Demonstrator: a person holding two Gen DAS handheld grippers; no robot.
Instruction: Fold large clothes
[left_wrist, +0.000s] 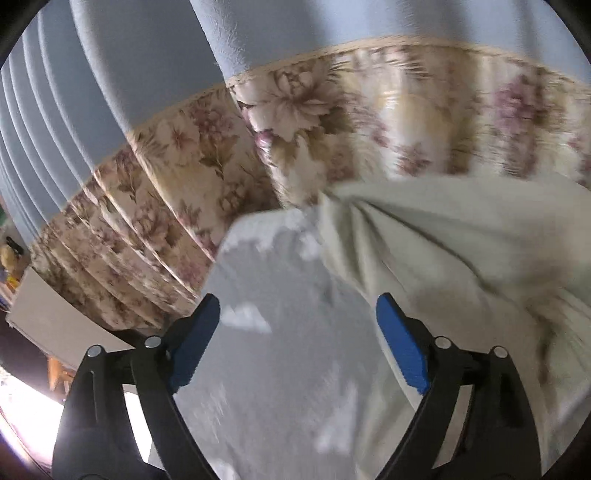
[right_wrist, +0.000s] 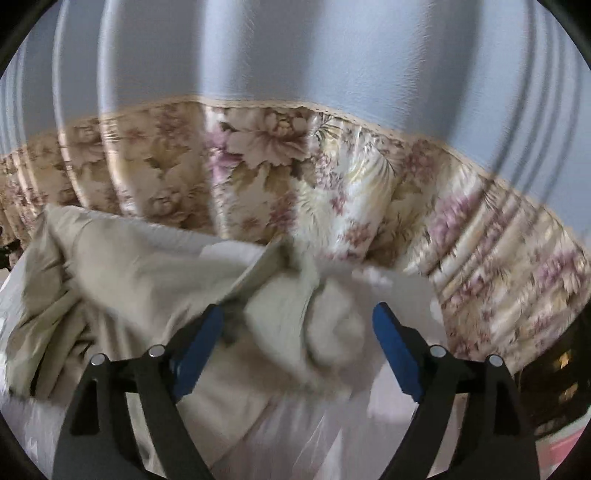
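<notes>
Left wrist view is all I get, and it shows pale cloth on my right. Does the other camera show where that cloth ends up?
Observer: Yes. In the right wrist view the cream garment bunches into a rounded lump between the open fingers of the right hand-held gripper.
Operator: Is that gripper pinching it?
Observer: No, its jaws stand wide apart; whether the blue pads touch the cloth is too blurred to tell.
Operator: Anything beyond it that I can't see?
Observer: A shiny floral patch with fern-like leaves on the curtain, and dark furniture at the far right.
</notes>
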